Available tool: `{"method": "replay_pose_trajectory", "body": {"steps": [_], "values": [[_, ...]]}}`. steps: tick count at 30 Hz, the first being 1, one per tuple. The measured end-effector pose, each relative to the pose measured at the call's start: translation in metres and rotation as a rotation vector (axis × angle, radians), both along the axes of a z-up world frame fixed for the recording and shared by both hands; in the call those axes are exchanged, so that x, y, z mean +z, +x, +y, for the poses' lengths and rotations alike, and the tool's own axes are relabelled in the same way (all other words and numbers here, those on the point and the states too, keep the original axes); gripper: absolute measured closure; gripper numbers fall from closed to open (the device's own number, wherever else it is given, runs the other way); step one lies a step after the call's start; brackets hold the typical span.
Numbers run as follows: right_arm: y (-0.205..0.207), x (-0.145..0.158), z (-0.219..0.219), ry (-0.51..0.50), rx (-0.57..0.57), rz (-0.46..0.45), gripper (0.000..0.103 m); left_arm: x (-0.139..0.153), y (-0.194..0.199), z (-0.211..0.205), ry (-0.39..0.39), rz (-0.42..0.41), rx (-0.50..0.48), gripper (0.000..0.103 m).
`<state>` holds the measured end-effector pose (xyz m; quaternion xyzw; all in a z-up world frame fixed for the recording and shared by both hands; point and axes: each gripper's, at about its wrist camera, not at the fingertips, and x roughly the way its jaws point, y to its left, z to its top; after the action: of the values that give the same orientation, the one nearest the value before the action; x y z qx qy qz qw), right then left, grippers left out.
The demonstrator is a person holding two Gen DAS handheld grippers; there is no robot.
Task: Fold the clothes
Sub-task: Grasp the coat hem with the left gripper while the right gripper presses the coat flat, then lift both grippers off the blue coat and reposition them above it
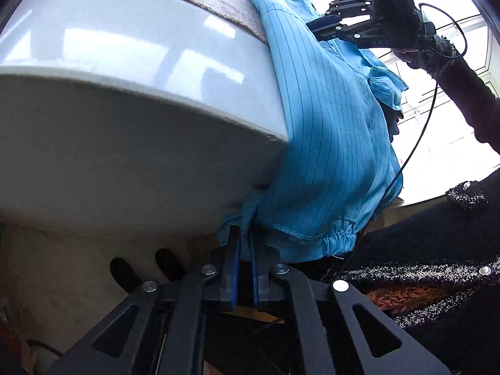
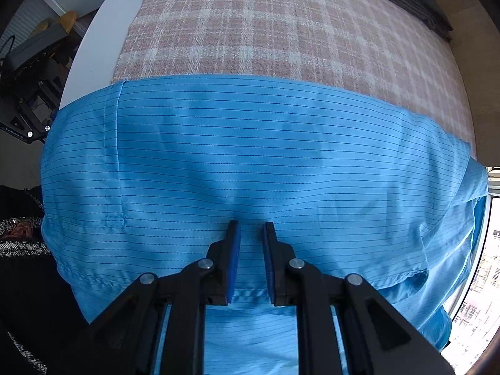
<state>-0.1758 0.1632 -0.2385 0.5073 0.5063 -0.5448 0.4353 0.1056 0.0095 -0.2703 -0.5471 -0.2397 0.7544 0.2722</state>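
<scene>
The blue garment (image 2: 250,162) draped over the surface (image 1: 93,47) edge: thin, limp, likely slippery. Left gripper (image 1: 245,243) jaws pinched its hem; right gripper (image 2: 250,240) jaws narrowly straddled fabric, grip uncertain.

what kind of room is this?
Probably a home or apartment room: a white round-edged table under a plaid cloth, large bright windows, and buildings outside, so likely an upper floor.

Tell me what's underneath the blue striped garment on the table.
The blue striped garment lies on a pink and white checked cloth spread over the white table. Its lower part hangs over the table edge. Whether anything else lies beneath the garment is hidden.
</scene>
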Motion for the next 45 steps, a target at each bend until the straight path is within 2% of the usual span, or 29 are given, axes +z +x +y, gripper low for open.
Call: {"method": "replay_pose_trajectory", "body": {"steps": [2, 4, 8, 9, 11, 13, 16, 17, 18, 19, 20, 23, 26, 28, 30, 31, 33, 34, 37, 38, 41, 43, 45], "values": [[0.002, 0.001, -0.003, -0.002, -0.003, -0.001, 0.088, -0.002, 0.002, 0.002, 0.029, 0.014, -0.008, 0.102], [0.004, 0.001, -0.006, -0.001, -0.001, -0.003, 0.088, 0.001, 0.009, -0.002, 0.022, 0.011, 0.006, 0.103], [0.008, 0.002, -0.013, 0.003, 0.017, 0.000, 0.088, 0.024, 0.041, -0.014, 0.028, -0.016, 0.068, 0.103], [0.009, 0.002, -0.015, 0.003, 0.022, 0.000, 0.088, 0.034, 0.053, -0.019, 0.043, -0.021, 0.095, 0.103], [0.011, 0.003, -0.019, 0.002, 0.030, 0.000, 0.088, 0.051, 0.072, -0.026, 0.132, -0.040, 0.167, 0.103], [0.012, 0.004, -0.022, -0.001, 0.024, -0.009, 0.088, 0.059, 0.085, -0.028, 0.175, -0.082, 0.213, 0.103], [0.014, 0.005, -0.027, -0.005, 0.021, -0.017, 0.088, 0.045, 0.085, 0.001, 0.054, -0.199, 0.192, 0.103], [0.015, 0.006, -0.029, -0.005, 0.020, -0.018, 0.088, 0.039, 0.086, 0.000, -0.015, -0.209, 0.167, 0.103], [0.016, 0.006, -0.031, -0.006, 0.019, -0.019, 0.088, 0.037, 0.085, 0.000, -0.070, -0.199, 0.149, 0.103], [0.017, 0.007, -0.034, -0.006, 0.017, -0.019, 0.088, 0.038, 0.079, 0.001, -0.090, -0.178, 0.134, 0.103], [0.018, 0.007, -0.036, -0.005, 0.015, -0.018, 0.088, 0.040, 0.073, -0.004, -0.083, -0.145, 0.123, 0.103], [0.023, 0.008, -0.042, -0.005, 0.018, -0.008, 0.088, 0.048, 0.046, -0.006, -0.092, -0.049, 0.086, 0.086], [0.027, 0.010, -0.048, -0.010, 0.011, 0.014, 0.086, 0.055, 0.021, 0.002, -0.114, -0.002, 0.040, 0.086], [0.029, 0.012, -0.051, -0.019, -0.002, 0.049, 0.071, 0.063, 0.013, 0.006, -0.142, 0.019, 0.015, 0.086], [0.030, 0.014, -0.053, -0.034, -0.021, 0.074, 0.063, 0.080, 0.006, 0.015, -0.166, 0.058, -0.011, 0.086], [0.030, 0.015, -0.054, -0.043, -0.035, 0.086, 0.062, 0.088, 0.000, 0.020, -0.193, 0.084, -0.027, 0.086], [0.031, 0.024, -0.055, -0.091, -0.098, 0.149, 0.063, 0.103, -0.016, 0.039, -0.212, 0.132, -0.072, 0.086], [0.032, 0.032, -0.055, -0.144, -0.143, 0.150, 0.063, 0.104, -0.024, 0.043, -0.210, 0.136, -0.088, 0.086], [0.032, 0.054, -0.059, -0.290, -0.255, 0.077, 0.063, 0.095, -0.048, 0.059, -0.245, 0.124, -0.138, 0.086], [0.036, 0.055, -0.060, -0.311, -0.285, 0.067, 0.063, 0.089, -0.056, 0.067, -0.270, 0.110, -0.158, 0.086], [0.045, 0.050, -0.062, -0.334, -0.352, 0.037, 0.063, 0.082, -0.066, 0.072, -0.265, 0.090, -0.203, 0.087], [0.029, 0.046, -0.037, -0.353, -0.408, 0.039, 0.063, 0.084, -0.070, 0.070, -0.279, 0.069, -0.230, 0.087], [0.025, 0.068, 0.000, -0.412, -0.538, 0.055, 0.063, 0.095, -0.070, 0.076, -0.297, 0.077, -0.281, 0.087]]}}
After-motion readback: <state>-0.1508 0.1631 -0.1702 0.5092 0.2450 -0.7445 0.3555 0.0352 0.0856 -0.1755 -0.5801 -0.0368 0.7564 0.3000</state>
